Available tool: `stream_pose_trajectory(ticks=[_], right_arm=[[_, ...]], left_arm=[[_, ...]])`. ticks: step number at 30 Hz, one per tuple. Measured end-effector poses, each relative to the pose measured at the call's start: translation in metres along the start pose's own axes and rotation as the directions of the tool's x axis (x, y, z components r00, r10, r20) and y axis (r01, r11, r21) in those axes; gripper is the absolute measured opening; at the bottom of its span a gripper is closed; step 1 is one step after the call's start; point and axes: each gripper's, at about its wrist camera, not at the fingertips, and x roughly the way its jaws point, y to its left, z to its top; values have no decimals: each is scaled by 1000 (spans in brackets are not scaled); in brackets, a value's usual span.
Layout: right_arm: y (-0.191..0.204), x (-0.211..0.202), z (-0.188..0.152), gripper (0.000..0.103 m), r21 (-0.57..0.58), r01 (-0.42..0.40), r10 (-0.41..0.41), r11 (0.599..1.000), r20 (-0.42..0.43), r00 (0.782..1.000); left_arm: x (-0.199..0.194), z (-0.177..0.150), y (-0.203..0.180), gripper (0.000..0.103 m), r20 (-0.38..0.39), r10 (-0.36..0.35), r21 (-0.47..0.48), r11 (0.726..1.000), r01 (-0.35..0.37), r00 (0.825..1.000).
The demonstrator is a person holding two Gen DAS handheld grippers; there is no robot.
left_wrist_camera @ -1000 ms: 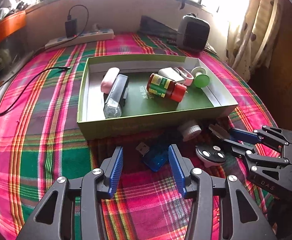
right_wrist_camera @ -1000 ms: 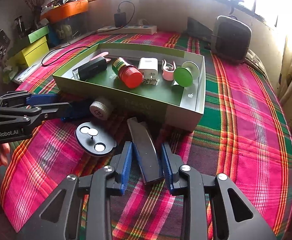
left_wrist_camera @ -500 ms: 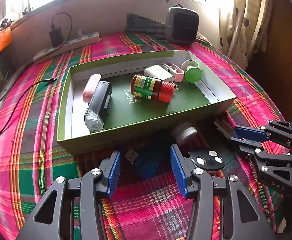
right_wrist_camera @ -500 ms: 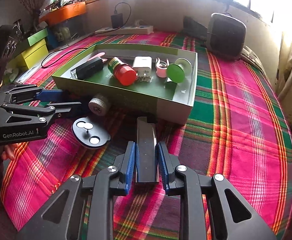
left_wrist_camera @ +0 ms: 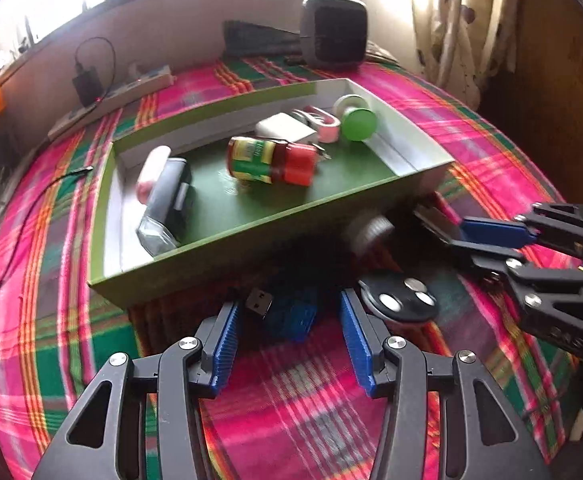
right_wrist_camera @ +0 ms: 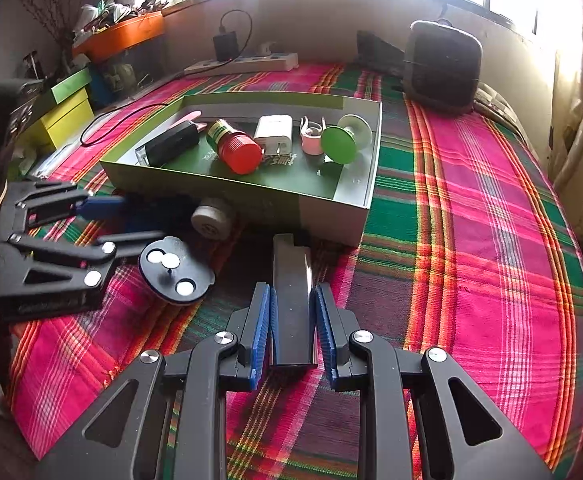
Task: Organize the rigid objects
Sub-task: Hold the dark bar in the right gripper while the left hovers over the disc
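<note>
My left gripper is open low over the plaid cloth, and a blue USB device lies between its fingers without touching the pads. My right gripper is shut on a flat black bar that points toward the green box. In the left wrist view that gripper comes in from the right with the bar in it. A black disc with metal studs and a white ribbed cap lie in front of the box.
The green box holds a red-capped bottle, a white charger, a pink clip, a green disc and a black torch. A dark heater and power strip stand behind.
The right gripper's jaws closed onto the black bar and straightened it. The left gripper rolled and moved forward, so the blue USB device now lies between its fingers.
</note>
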Motion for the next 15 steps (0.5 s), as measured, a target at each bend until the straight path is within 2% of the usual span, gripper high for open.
stream_pose_trajectory(ticks=[5, 15], right_arm=[[0, 0, 0, 24, 1, -7, 7, 1000, 1, 1000], [-2, 0, -1, 24, -2, 20, -20, 1000, -5, 1000]], left_arm=[[-6, -3, -3, 47, 10, -12, 7, 1000, 12, 1000], [5, 9, -4, 47, 11, 17, 14, 1000, -17, 1000]])
